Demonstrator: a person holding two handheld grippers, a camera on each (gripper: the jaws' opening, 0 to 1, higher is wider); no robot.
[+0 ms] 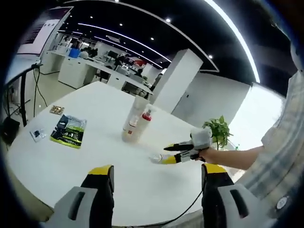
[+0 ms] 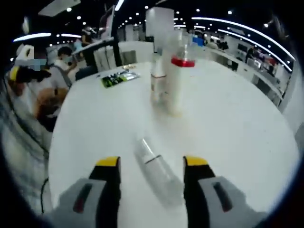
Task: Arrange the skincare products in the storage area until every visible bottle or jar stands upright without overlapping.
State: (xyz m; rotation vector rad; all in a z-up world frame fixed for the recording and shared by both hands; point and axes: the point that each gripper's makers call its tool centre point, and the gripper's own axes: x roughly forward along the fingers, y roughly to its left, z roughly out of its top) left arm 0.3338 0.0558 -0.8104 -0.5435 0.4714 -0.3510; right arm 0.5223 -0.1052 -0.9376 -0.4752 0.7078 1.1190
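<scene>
Clear bottle down on its side, right gripper closing in to stand it up.

The lying clear bottle (image 2: pixel 154 164) sits on the white table (image 2: pixel 237 123) btwn the right gripper (image 2: pixel 151 164)'s yellow-tipped jaws, which stand open w/ the bottle angled across the gap, not yet pinched. We judge the step as grab-and-upright: we want the jaws square to the bottle's body, not its cap end, then a firm close before tipping it up, since it's see-through, blurred & prob. slick. Beyond it, well apart, the standing bottles (image 2: pixel 168 76), one w/ a red band, are already upright & close together; we set ours beside them, no touching. In the left gripper view, left gripper (image 1: pixel 156 183) hangs w/ jaws apart, holding nothing; green packet (image 1: pixel 69 130) lies off to the side.
</scene>
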